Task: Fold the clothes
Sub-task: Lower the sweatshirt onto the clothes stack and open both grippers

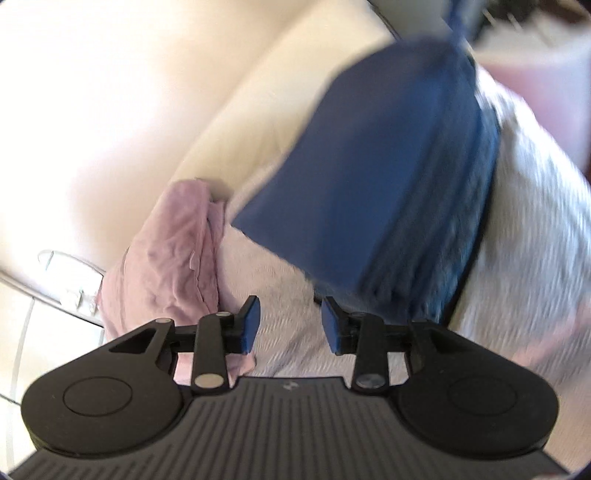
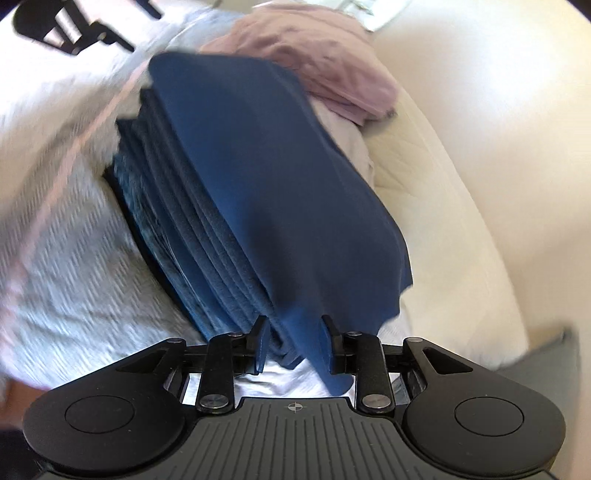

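- The left gripper hung above a pale textured bedcover. Its two blue-padded fingers stood apart, and only bedcover showed in the gap; they held nothing.
- A blue garment lay on the bedcover ahead of the left gripper. It was folded into a flat slab with a smooth top face, and its stacked, ribbed layers showed along the right-hand side in the left wrist view. Its near corner sat just beyond the right finger, with no clear contact; blur prevented a firmer reading.
- A crumpled pink garment lay beside the blue one, to the left in this view, at the edge of the bedcover, next to a cream quilted surface.
- The right gripper sat at the near end of the blue garment. A fold of the blue cloth hung down between its fingers, which were partly closed around it. The cloth touched the right-hand finger; whether both pads pressed on it could not be told.
- In the right wrist view, the garment's layered edge faced left and the pink garment lay beyond its far end.
- The left gripper appeared at the upper left of the right wrist view, well apart from the right one.
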Action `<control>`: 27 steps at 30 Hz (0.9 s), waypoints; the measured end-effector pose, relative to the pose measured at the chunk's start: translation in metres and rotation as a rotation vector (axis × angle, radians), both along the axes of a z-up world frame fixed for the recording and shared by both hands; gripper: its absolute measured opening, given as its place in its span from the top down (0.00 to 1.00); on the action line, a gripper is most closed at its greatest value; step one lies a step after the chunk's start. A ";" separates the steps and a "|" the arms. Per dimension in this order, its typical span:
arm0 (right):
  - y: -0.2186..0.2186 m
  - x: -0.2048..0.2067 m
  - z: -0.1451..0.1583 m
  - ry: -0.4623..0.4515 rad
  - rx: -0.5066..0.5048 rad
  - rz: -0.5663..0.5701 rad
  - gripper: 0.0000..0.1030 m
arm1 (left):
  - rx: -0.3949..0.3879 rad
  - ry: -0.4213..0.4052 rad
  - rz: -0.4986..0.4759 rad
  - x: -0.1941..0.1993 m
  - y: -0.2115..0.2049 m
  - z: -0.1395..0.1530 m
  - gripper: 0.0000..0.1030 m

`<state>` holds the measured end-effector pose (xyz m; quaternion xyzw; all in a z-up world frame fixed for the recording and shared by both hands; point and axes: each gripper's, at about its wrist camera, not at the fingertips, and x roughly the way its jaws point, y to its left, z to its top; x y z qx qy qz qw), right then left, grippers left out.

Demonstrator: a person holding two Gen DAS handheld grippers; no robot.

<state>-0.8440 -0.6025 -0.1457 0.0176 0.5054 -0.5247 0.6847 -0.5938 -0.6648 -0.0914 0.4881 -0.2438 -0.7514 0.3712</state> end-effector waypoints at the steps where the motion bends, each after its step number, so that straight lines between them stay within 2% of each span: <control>1: 0.002 -0.001 0.005 -0.042 -0.006 -0.024 0.73 | 0.017 0.035 0.003 -0.004 -0.011 0.008 0.68; 3: 0.003 0.000 0.014 -0.111 -0.025 -0.062 0.73 | 0.051 0.084 0.012 -0.021 -0.027 0.020 0.68; 6: -0.011 0.003 0.024 -0.202 -0.039 -0.102 0.73 | 0.120 0.133 0.042 -0.059 -0.051 -0.015 0.71; 10: -0.042 0.005 0.019 -0.313 -0.044 -0.159 0.73 | 0.232 0.138 0.111 -0.076 -0.081 -0.043 0.79; 14: -0.059 -0.007 -0.001 -0.391 0.035 -0.213 0.73 | 0.252 0.150 0.129 -0.078 -0.080 -0.055 0.80; 17: -0.053 -0.010 0.009 -0.411 0.017 -0.224 0.73 | 0.270 0.175 0.171 -0.073 -0.079 -0.053 0.79; 19: -0.049 -0.014 0.015 -0.437 0.022 -0.249 0.72 | 0.283 0.211 0.221 -0.069 -0.077 -0.045 0.76; 21: -0.042 -0.019 0.015 -0.480 0.042 -0.290 0.60 | 0.301 0.265 0.290 -0.062 -0.073 -0.032 0.67; 22: -0.039 -0.022 0.015 -0.502 0.051 -0.307 0.45 | 0.313 0.297 0.328 -0.060 -0.071 -0.026 0.63; 23: -0.033 -0.024 0.017 -0.529 0.057 -0.316 0.34 | 0.324 0.320 0.369 -0.056 -0.064 -0.023 0.56; 25: -0.021 -0.027 0.020 -0.580 0.070 -0.333 0.33 | 0.345 0.367 0.451 -0.049 -0.051 -0.017 0.51; 27: -0.010 -0.030 0.024 -0.614 0.100 -0.355 0.33 | 0.371 0.398 0.516 -0.044 -0.032 -0.015 0.39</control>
